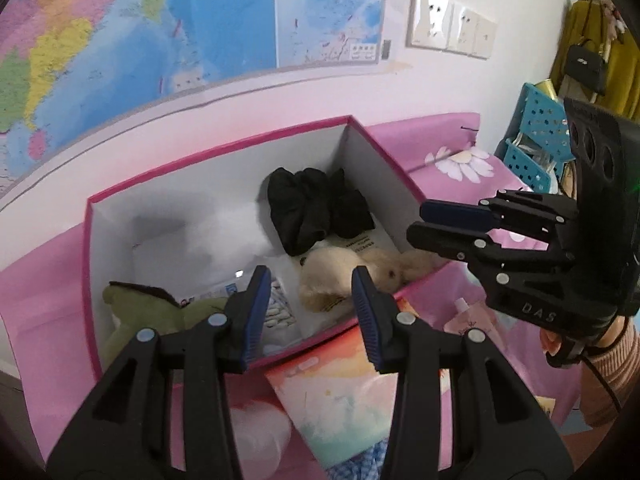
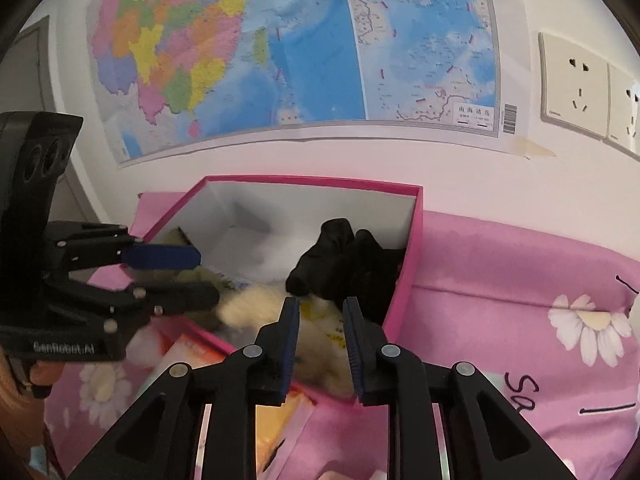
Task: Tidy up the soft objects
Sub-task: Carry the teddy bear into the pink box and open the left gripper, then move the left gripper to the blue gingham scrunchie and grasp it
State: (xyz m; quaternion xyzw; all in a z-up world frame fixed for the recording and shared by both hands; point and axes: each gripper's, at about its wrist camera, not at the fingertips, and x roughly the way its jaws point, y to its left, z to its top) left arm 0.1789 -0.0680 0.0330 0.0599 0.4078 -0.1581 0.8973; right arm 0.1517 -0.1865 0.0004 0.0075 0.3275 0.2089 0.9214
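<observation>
Plush toys (image 1: 352, 272) in pink box (image 1: 90, 280) | white item blurred | left gripper (image 1: 308, 312), right gripper (image 2: 320, 340): both agape, empty

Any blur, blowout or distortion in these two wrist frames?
Left wrist view: strong fisheye bend in the map edge; white fluffy item in the pink box is blown out and soft. Right wrist view: left tool and cream plush are smeared, while the right tool is sharp; dark vignette at the corners.
</observation>
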